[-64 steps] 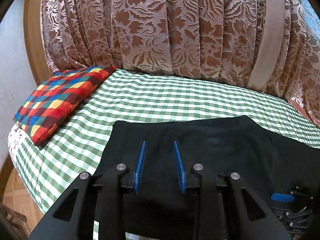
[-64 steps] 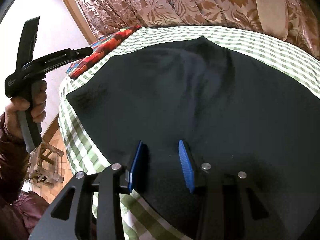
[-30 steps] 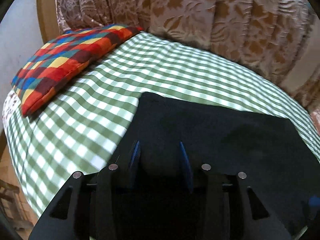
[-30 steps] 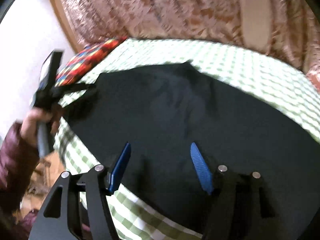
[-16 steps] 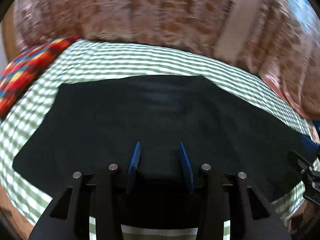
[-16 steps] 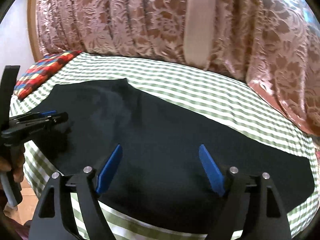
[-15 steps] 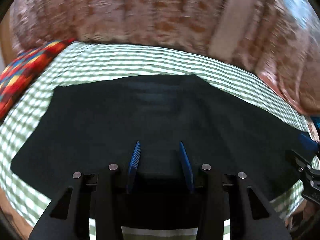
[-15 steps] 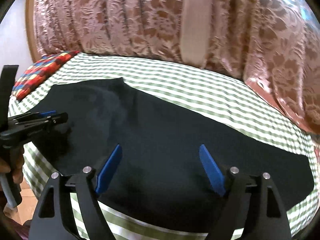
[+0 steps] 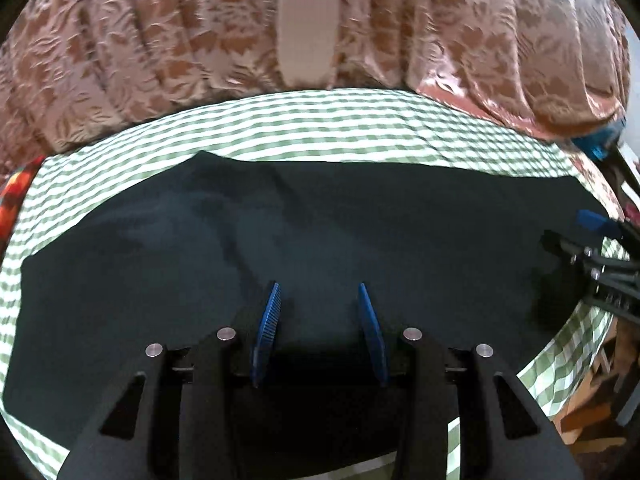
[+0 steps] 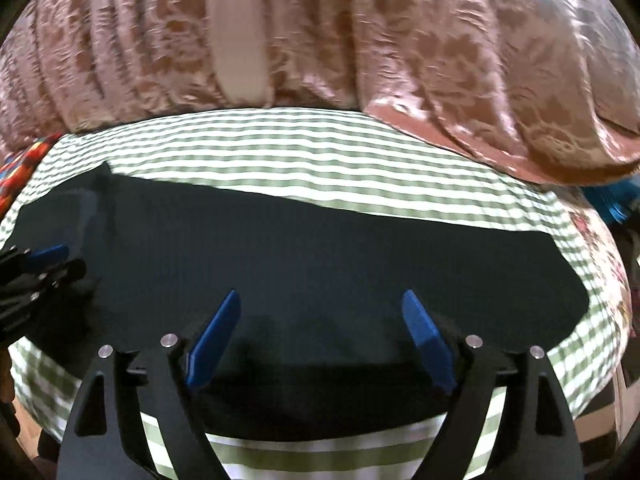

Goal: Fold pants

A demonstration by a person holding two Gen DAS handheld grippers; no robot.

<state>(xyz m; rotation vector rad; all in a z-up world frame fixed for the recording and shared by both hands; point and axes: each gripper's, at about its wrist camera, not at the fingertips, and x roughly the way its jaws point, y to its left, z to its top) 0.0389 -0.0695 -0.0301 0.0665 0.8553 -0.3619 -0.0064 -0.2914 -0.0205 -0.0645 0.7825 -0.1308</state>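
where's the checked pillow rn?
Far left edge of both wrist views: the multicoloured checked pillow lies at the left end of the green gingham sheet, below the floral curtain, left of the black pants.

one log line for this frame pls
black pants: flat on green-checked sheet | left gripper: open, empty | right gripper: opening, empty | fold: not begun

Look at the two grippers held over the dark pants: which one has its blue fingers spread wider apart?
The right gripper: its jaws are opening, splayed wide over the pants, nothing between them. The left gripper holds a narrower gap.
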